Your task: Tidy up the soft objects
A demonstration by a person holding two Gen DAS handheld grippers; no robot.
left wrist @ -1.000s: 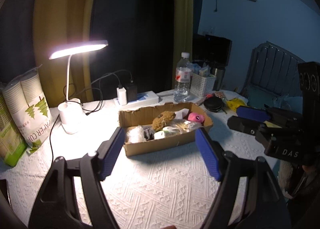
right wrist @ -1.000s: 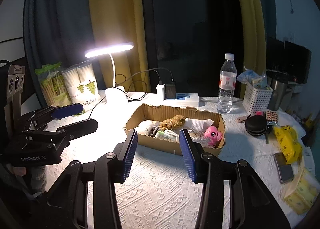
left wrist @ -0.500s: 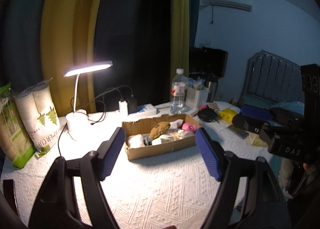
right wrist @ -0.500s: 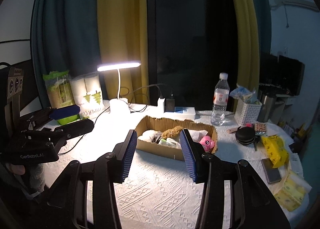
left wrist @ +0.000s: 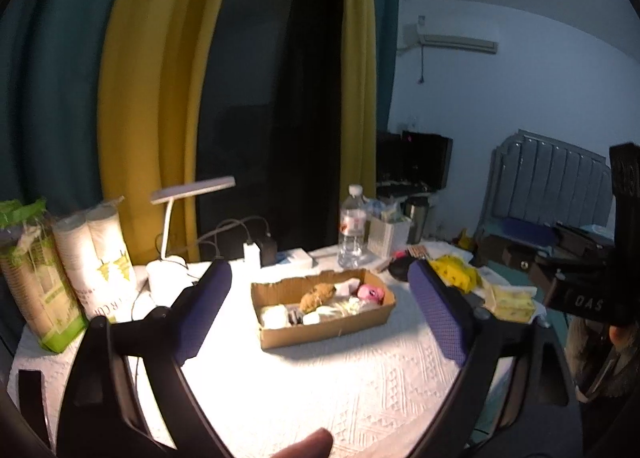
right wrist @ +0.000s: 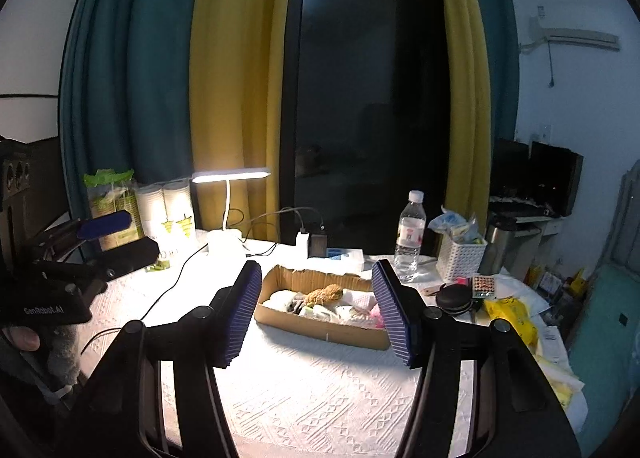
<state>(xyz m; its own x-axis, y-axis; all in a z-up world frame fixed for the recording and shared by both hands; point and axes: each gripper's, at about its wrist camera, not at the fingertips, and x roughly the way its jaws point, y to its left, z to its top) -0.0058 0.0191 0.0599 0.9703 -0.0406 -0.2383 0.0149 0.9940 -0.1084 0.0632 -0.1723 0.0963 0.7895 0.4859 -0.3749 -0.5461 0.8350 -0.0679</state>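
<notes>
Near the far edge of the white embossed tablecloth (right wrist: pixel 320 398) sits the shallow brown cardboard box (left wrist: pixel 324 328), its soft contents jumbled and hard to separate. Left gripper (left wrist: pixel 320 314) and right gripper (right wrist: pixel 318 312) both empty, jaws spread and just been opening; right pad hides the box's pink toy (left wrist: pixel 370 293).

Lit desk lamp (right wrist: pixel 230 178) beside water bottle (right wrist: pixel 409 236).

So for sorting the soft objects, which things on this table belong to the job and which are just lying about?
Job: cardboard box; in it, brown plush toy, pink plush toy, white soft bundles.

Lying about: desk lamp, water bottle, paper cup sleeves, white basket, yellow packet.
</notes>
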